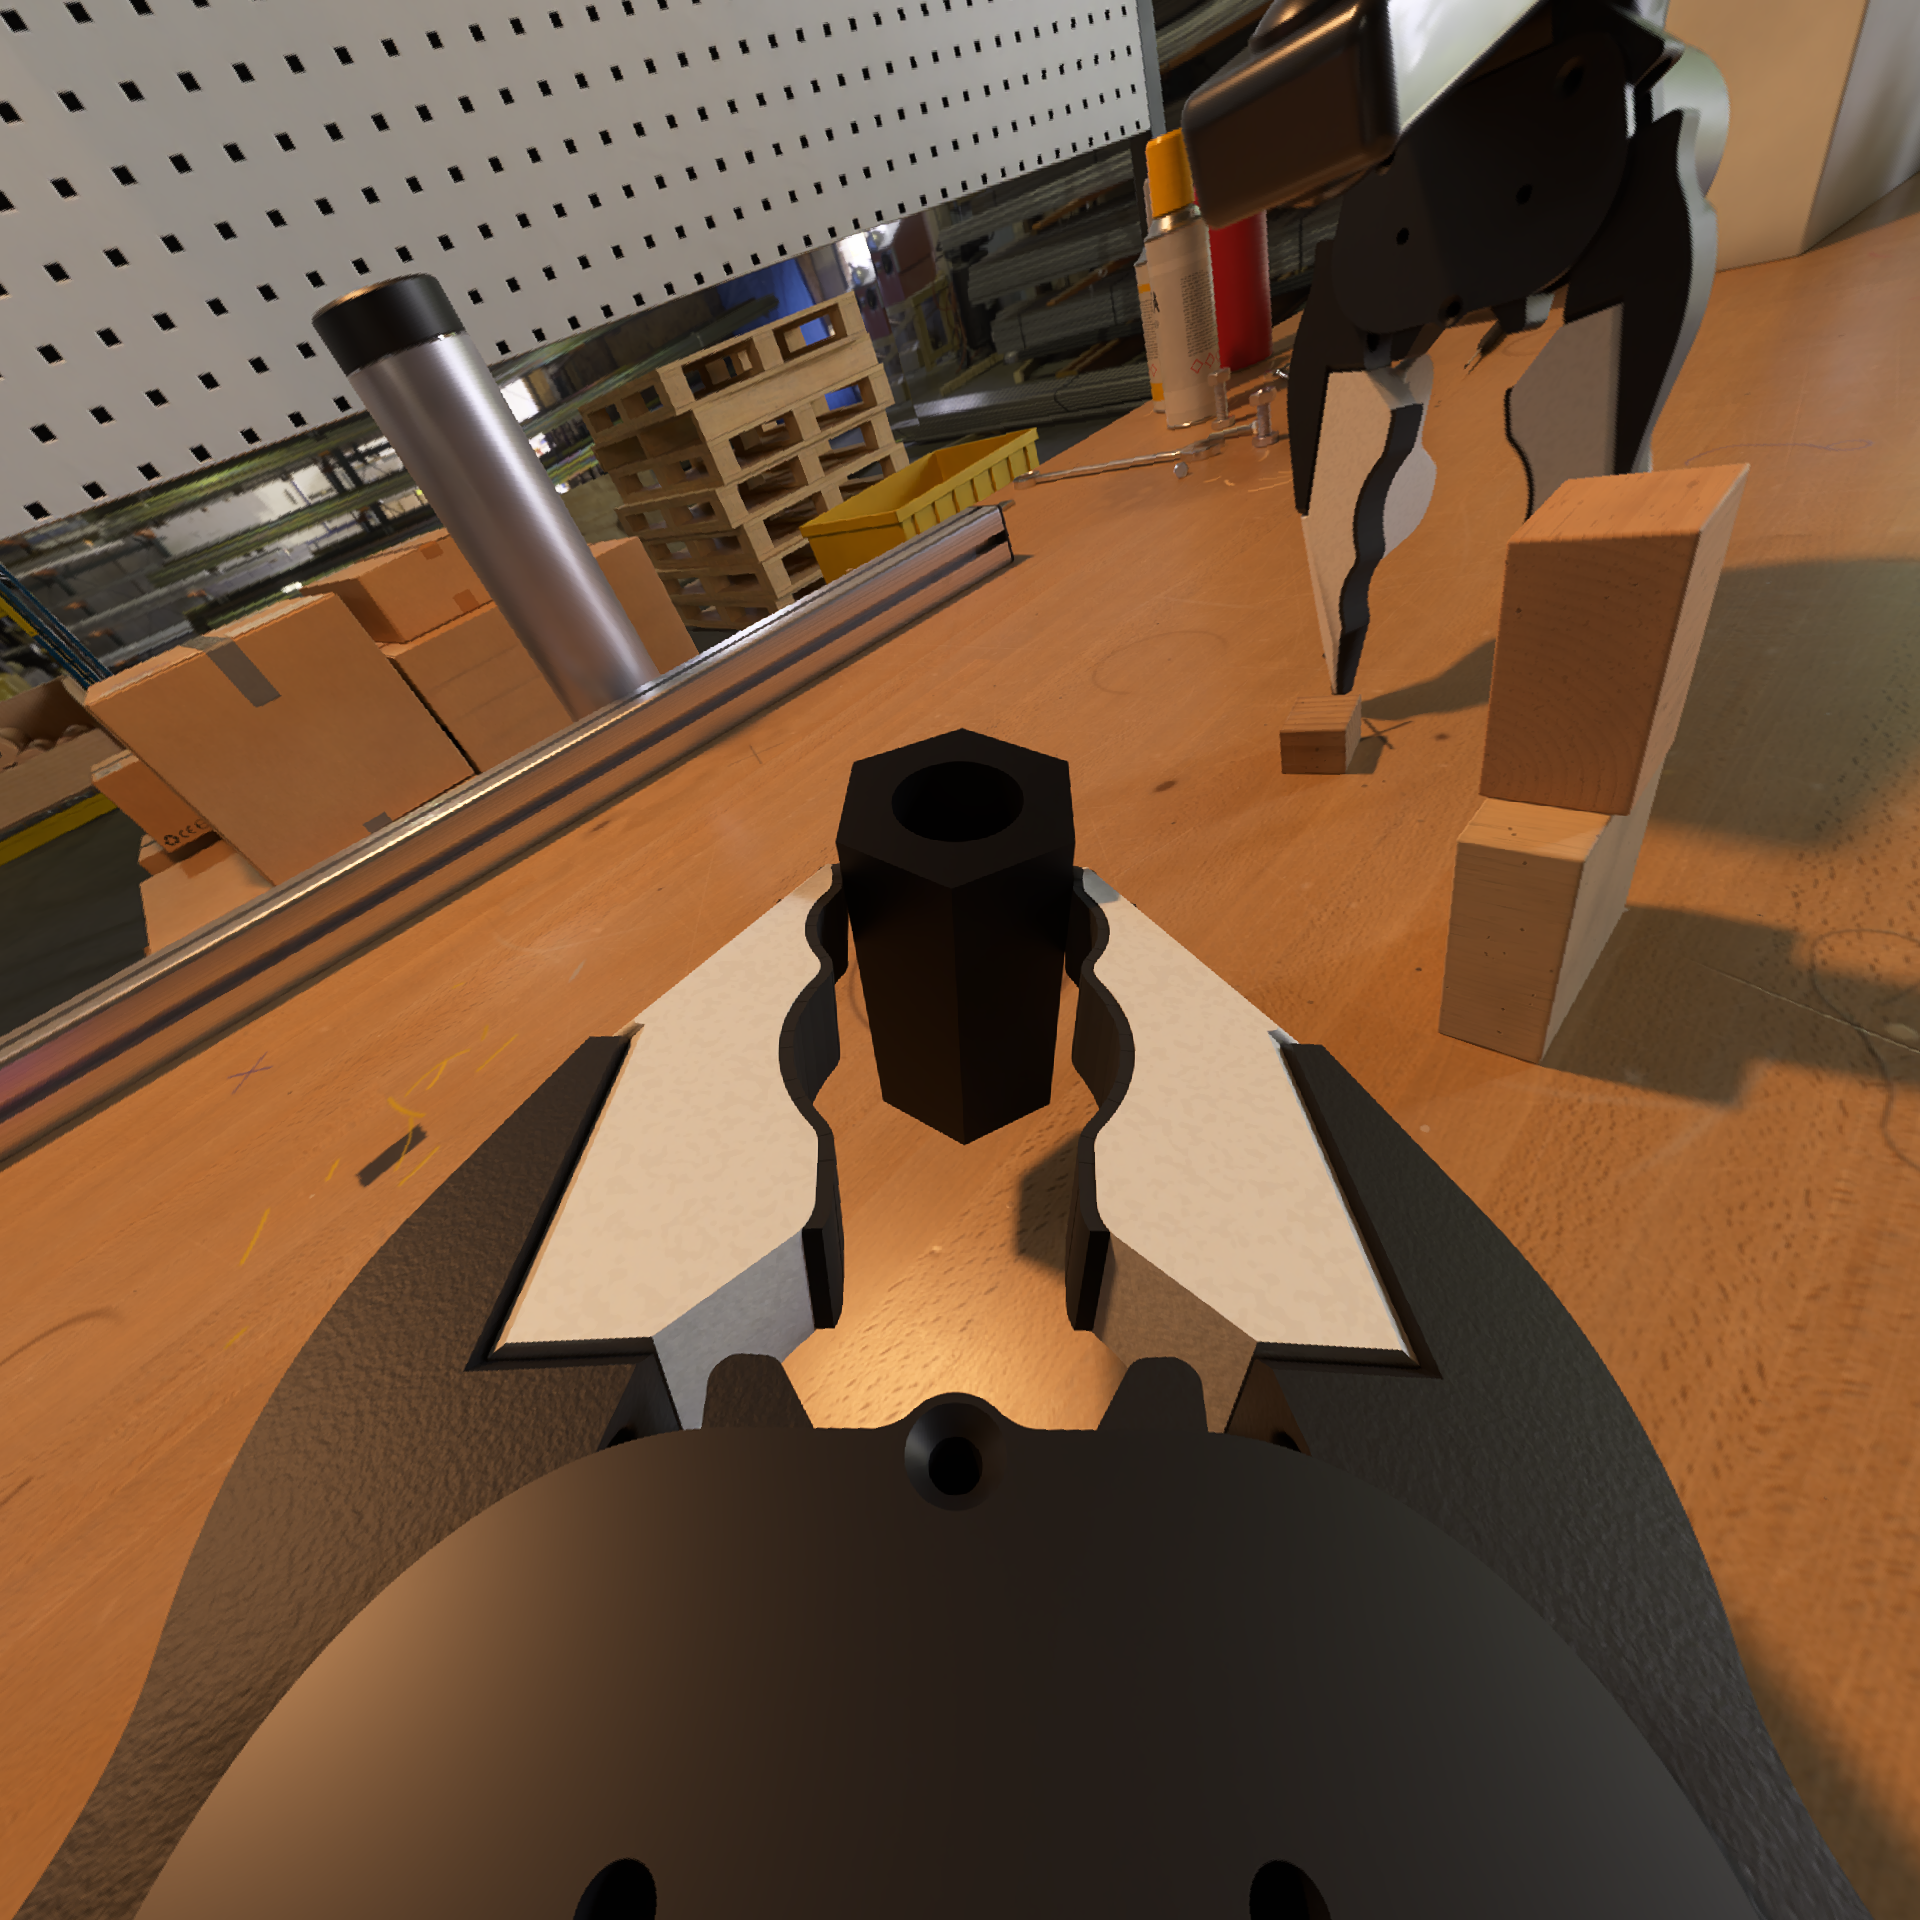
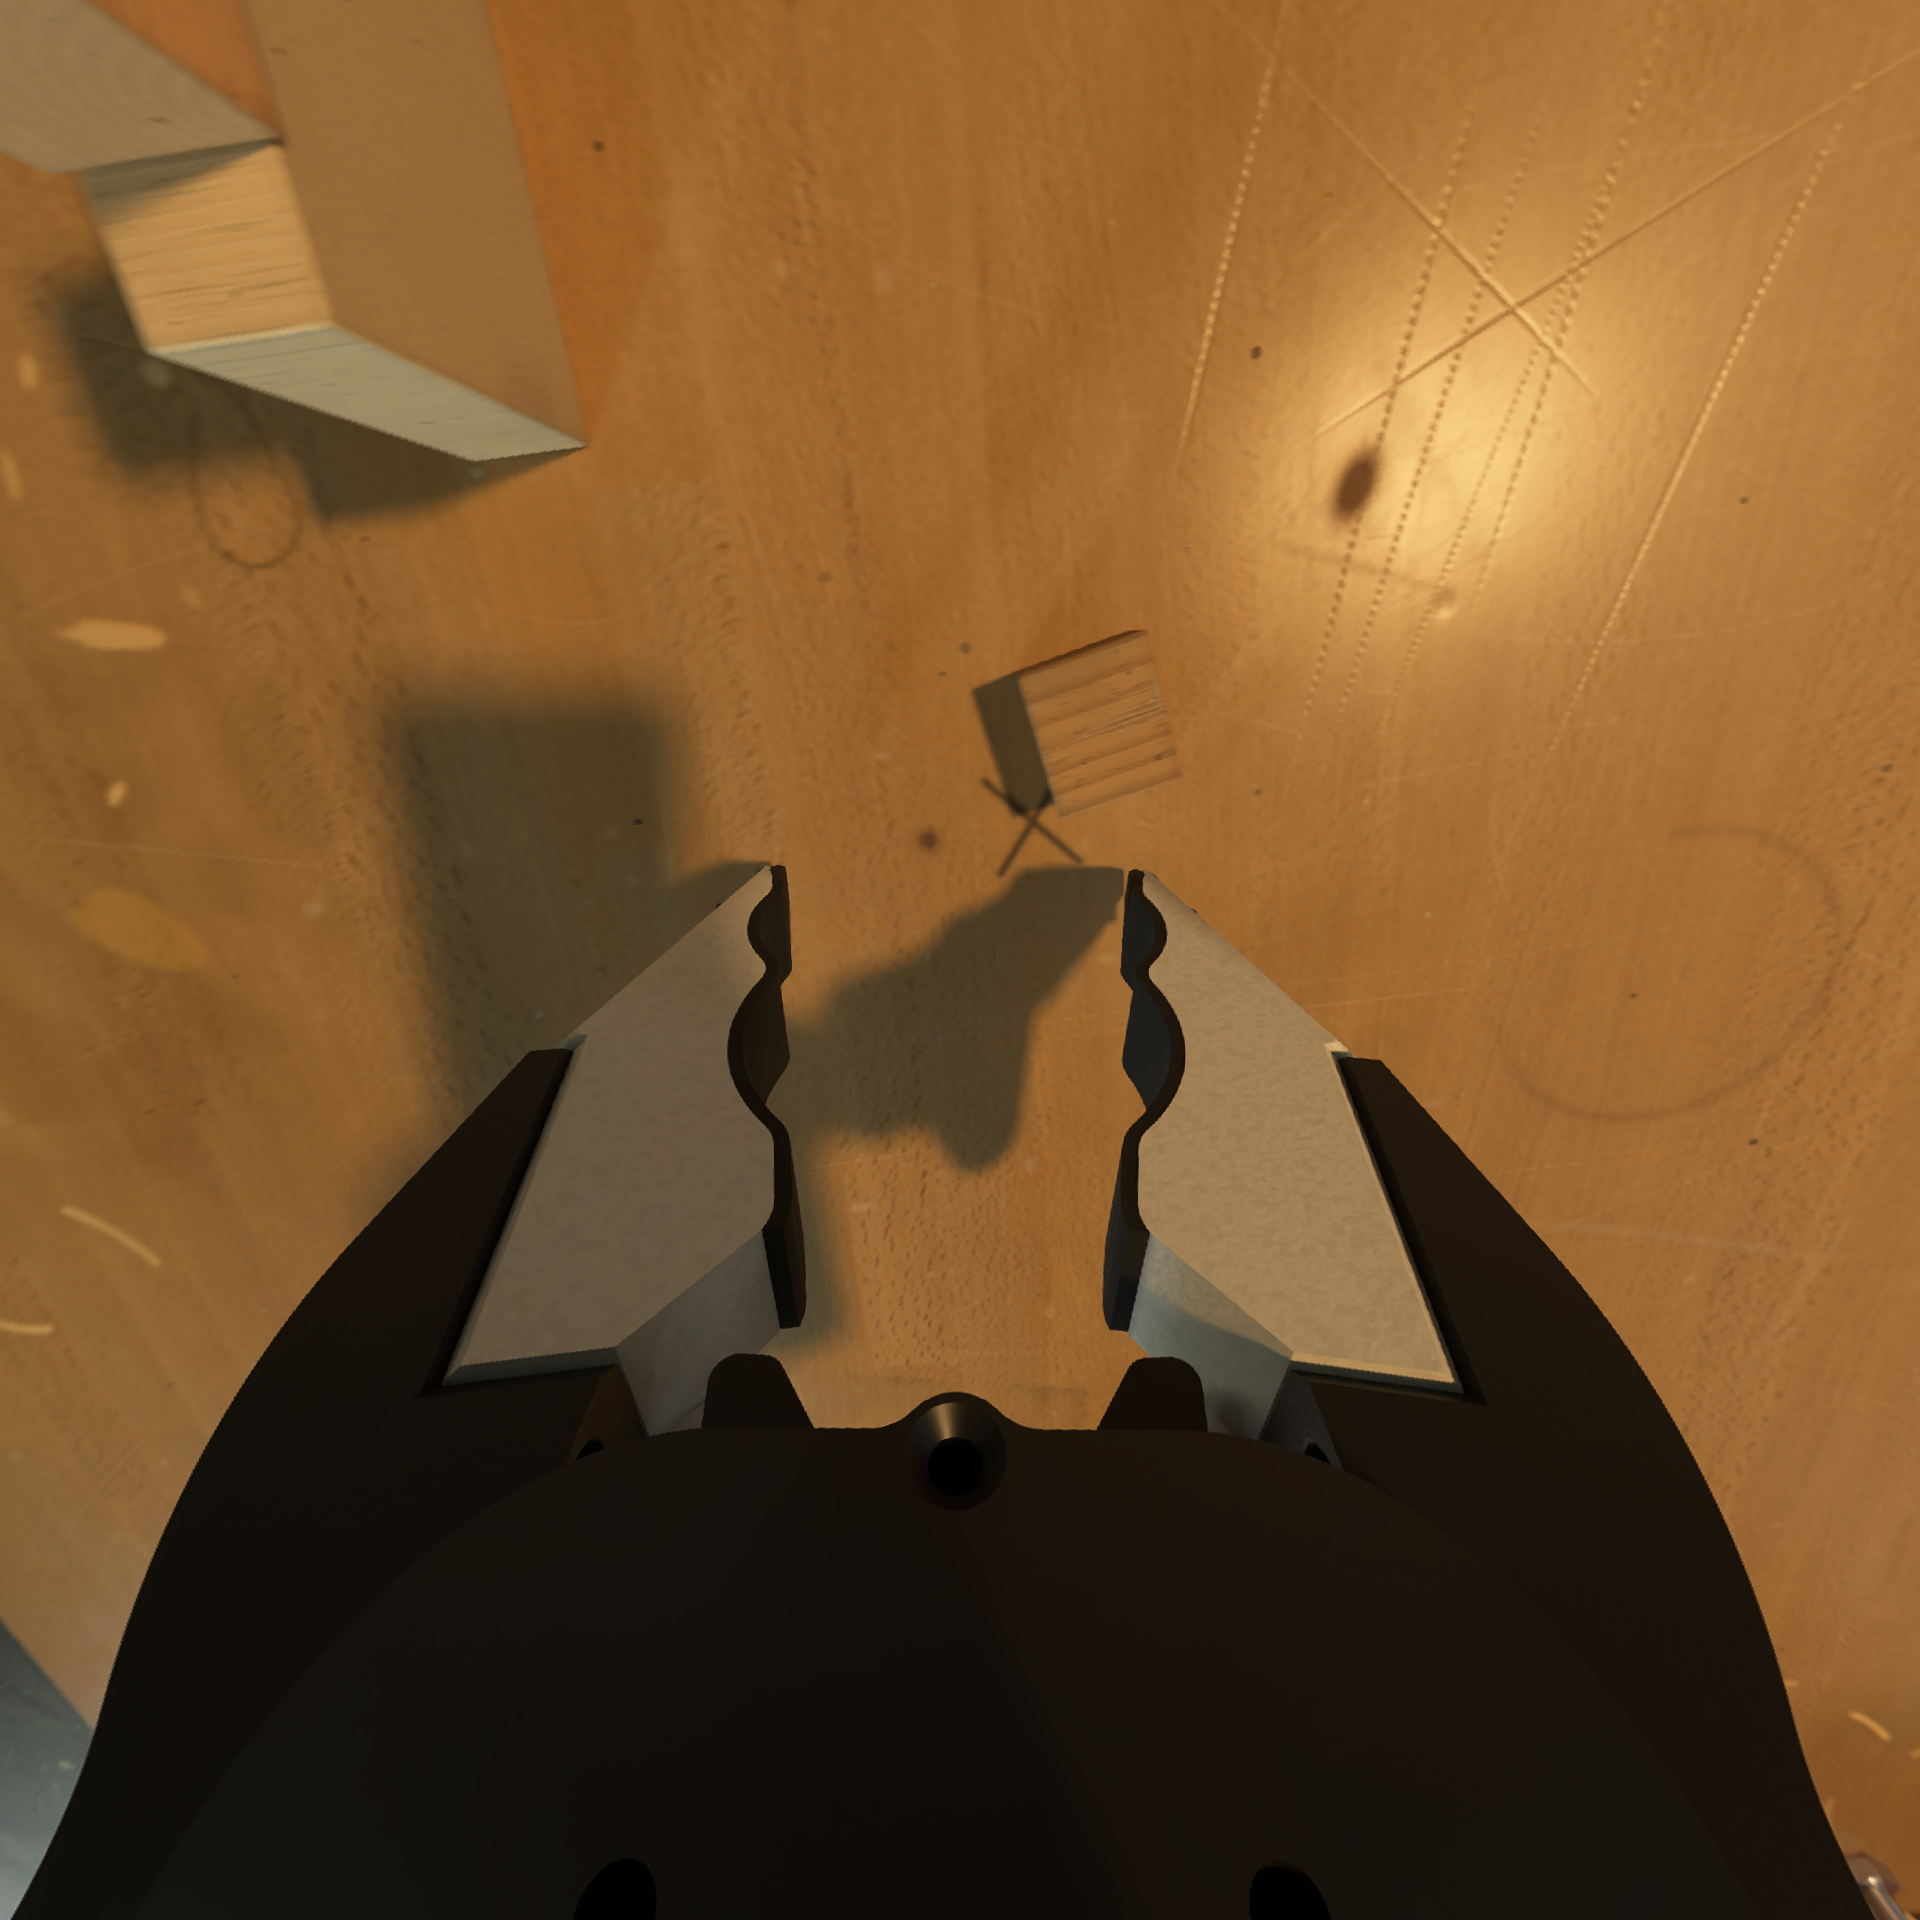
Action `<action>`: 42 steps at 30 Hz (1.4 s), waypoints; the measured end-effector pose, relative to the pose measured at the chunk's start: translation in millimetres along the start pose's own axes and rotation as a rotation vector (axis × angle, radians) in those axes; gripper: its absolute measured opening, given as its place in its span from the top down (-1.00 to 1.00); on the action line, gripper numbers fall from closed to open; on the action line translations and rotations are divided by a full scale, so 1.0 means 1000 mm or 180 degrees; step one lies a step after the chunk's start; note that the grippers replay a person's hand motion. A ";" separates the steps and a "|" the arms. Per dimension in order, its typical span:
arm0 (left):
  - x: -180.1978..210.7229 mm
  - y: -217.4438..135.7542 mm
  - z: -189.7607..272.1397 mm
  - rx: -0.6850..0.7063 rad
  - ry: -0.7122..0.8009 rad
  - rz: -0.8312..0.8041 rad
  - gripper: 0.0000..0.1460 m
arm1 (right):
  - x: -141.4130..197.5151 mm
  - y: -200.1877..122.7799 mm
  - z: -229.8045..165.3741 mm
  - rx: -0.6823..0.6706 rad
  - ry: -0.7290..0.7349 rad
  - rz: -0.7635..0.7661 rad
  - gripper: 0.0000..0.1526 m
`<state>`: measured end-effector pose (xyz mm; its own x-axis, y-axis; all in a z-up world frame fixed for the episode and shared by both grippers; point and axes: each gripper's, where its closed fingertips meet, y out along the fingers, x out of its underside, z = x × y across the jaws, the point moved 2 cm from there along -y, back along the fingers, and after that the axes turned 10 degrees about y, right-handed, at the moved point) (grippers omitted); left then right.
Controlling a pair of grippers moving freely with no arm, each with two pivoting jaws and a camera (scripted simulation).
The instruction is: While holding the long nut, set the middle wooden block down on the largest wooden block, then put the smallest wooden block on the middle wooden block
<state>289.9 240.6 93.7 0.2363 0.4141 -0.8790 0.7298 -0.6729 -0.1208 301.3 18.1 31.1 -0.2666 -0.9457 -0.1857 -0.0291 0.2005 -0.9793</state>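
My left gripper (image 1: 958, 894) is shut on the black hexagonal long nut (image 1: 956, 935) and holds it upright above the wooden table (image 1: 1143, 1195). To its right, one larger wooden block (image 1: 1590, 644) rests on another wooden block (image 1: 1522, 925). This stack also shows at the top left of the right wrist view (image 2: 208, 249). The smallest wooden block (image 1: 1320, 736) lies on the table left of the stack. My right gripper (image 2: 956, 875) is open and empty, pointing down. The smallest block (image 2: 1101, 722) lies just beyond its fingertips. In the left wrist view the right gripper (image 1: 1444, 561) hangs over that block, one finger partly behind the stack.
A metal rail (image 1: 520, 790) runs along the table's far edge, with a silver post (image 1: 488, 488) and a pegboard (image 1: 520, 156) behind it. Spray cans (image 1: 1179, 291), a wrench (image 1: 1143, 462) and a yellow bin (image 1: 925, 499) stand at the back. A pencilled cross (image 2: 1034, 836) marks the table.
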 end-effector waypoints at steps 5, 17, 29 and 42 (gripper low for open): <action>0.000 0.000 0.000 0.0006 0.0002 -0.0005 0.43 | -0.014 0.005 0.015 0.0281 0.0070 0.0196 0.19; 0.001 0.001 0.002 0.0027 0.0019 -0.0030 0.43 | -0.021 0.007 0.023 0.0042 -0.0774 0.0832 0.11; 0.001 0.002 0.001 0.0042 -0.0012 -0.0048 0.43 | -0.024 0.009 0.026 -0.0866 -0.0819 0.1568 0.34; 0.005 0.004 -0.003 -0.0015 -0.0087 -0.0151 0.43 | -0.047 -0.009 0.019 -0.0751 -0.0643 0.1793 0.70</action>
<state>295.9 241.8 90.1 0.1838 0.4284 -0.8847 0.7427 -0.6501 -0.1605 332.0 55.9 47.4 -0.1166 -0.7041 -0.7005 -0.1549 0.7095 -0.6874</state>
